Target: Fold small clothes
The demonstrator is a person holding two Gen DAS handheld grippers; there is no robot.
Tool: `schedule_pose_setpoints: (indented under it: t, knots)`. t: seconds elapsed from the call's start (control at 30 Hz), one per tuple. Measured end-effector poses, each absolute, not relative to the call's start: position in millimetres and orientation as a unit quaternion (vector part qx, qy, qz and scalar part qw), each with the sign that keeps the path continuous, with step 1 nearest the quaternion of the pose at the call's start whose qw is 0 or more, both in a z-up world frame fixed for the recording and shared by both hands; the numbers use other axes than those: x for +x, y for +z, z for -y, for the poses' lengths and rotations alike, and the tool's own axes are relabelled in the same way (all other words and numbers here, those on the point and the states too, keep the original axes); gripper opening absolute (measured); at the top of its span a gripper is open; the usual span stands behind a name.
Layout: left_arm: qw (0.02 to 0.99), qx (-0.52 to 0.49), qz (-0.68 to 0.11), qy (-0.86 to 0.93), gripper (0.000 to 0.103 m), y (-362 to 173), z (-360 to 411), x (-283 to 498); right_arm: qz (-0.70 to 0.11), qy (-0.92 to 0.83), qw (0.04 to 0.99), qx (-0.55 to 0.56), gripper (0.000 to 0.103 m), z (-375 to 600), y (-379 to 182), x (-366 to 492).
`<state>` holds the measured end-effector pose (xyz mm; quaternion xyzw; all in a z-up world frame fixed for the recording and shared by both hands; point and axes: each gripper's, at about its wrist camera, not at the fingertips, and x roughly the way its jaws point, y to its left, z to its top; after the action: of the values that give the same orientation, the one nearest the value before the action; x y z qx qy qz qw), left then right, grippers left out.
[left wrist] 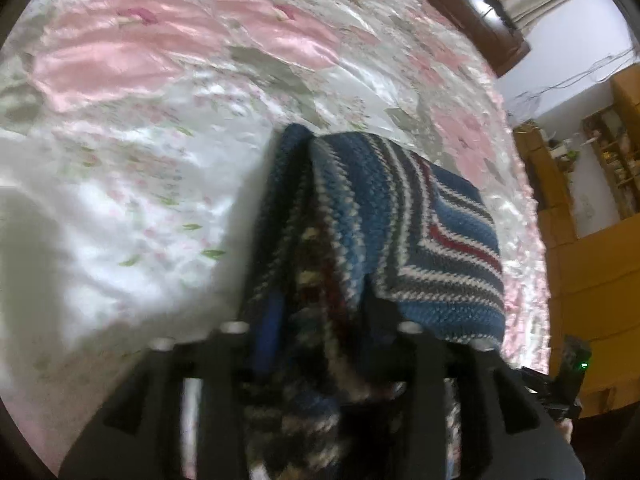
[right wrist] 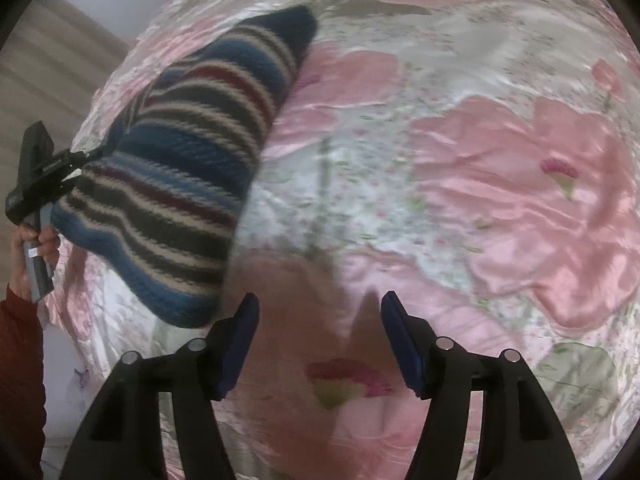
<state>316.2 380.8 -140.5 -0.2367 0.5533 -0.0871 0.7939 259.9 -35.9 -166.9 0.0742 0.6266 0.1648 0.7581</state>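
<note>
A small knitted garment (left wrist: 392,216) with blue, white, grey and dark red stripes hangs bunched from my left gripper (left wrist: 320,320), which is shut on it. The same striped knit (right wrist: 188,152) shows at the left of the right wrist view, lifted above the bed, with the left gripper (right wrist: 76,164) clamped on its edge and a hand (right wrist: 32,248) holding that gripper's handle. My right gripper (right wrist: 320,316) stands open over the bedspread with nothing between its blue-padded fingers (right wrist: 244,336), just right of the knit's lower corner.
A shiny pink and white floral bedspread (right wrist: 500,184) covers the bed. A dark wooden headboard (left wrist: 480,12) runs along the far edge. Yellow wooden shelves and cabinets (left wrist: 600,216) stand beyond the bed's right side. A red sleeve (right wrist: 20,380) is at the left.
</note>
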Motion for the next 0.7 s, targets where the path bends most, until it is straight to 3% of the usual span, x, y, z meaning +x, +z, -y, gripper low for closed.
schedule_pose_setpoints:
  t: [0.17,0.27,0.53,0.57,0.6,0.63,0.7]
  knots:
    - [0.816,-0.222,-0.525,-0.097,0.05,-90,-380,276,-0.618,0.18,0.763,0.066,0.067,16,-154,256]
    - [0.832,-0.193,-0.507,-0.118,0.055,-66,-358,250,-0.619,0.183,0.761,0.065,0.067,9,-155,255]
    - [0.81,-0.134,-0.553,-0.141,0.061,-89,-315,245,-0.624,0.19,0.754,0.075,0.068,-4,-155,251]
    - [0.805,-0.131,-0.562,-0.138,0.059,-97,-314,247,-0.624,0.191,0.754,0.075,0.068,-5,-154,252]
    - [0.801,-0.132,-0.569,-0.13,0.042,-106,-315,249,-0.624,0.191,0.754,0.073,0.068,-6,-154,252]
    - [0.796,-0.14,-0.574,-0.131,0.016,-111,-319,250,-0.624,0.19,0.754,0.072,0.068,-8,-155,252]
    - [0.788,-0.199,-0.566,-0.141,0.012,-116,-337,248,-0.625,0.193,0.753,0.071,0.068,-10,-156,253]
